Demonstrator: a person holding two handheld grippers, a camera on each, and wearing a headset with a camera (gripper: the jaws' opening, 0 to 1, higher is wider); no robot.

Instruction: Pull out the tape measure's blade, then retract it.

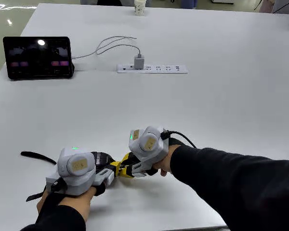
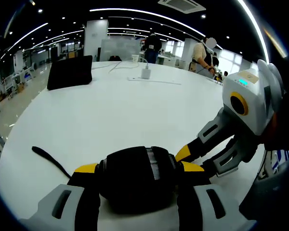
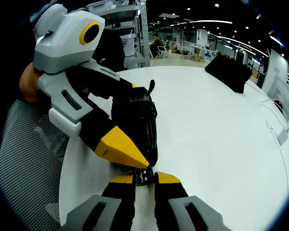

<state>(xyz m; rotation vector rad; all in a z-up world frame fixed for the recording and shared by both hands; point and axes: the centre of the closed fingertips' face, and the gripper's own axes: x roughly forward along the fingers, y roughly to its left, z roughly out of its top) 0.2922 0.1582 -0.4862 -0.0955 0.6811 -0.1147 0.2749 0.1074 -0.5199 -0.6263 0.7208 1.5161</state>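
Tape measure (image 2: pixel 135 187), black-cased, is clamped between the yellow-tipped jaws of the left tool (image 2: pixel 138 168), one jaw on each side of the case. The right tool (image 3: pixel 145 179) faces it from the opposite side, its two jaws pinched together on the blade end (image 3: pixel 144 174), a small metal piece at the case's mouth. Its tips sit right against the case, so hardly any blade shows. Both tools meet low over the white surface (image 1: pixel 207 106), close to its near edge and left of the middle; whether the case touches the surface I cannot tell. A black strap (image 1: pixel 36 156) lies on the surface just left of the left tool. Farther out, a dark tablet (image 1: pixel 37 57) stands near the left edge. A white power strip (image 1: pixel 152 69) lies beside it toward the middle, with a charger (image 1: pixel 139 62) plugged in and a white cable (image 1: pixel 111 44) looping back to the tablet. A paper cup (image 1: pixel 140 7) stands at the far edge. In the right gripper view a mesh chair (image 3: pixel 24 154) shows beyond the surface's rim.
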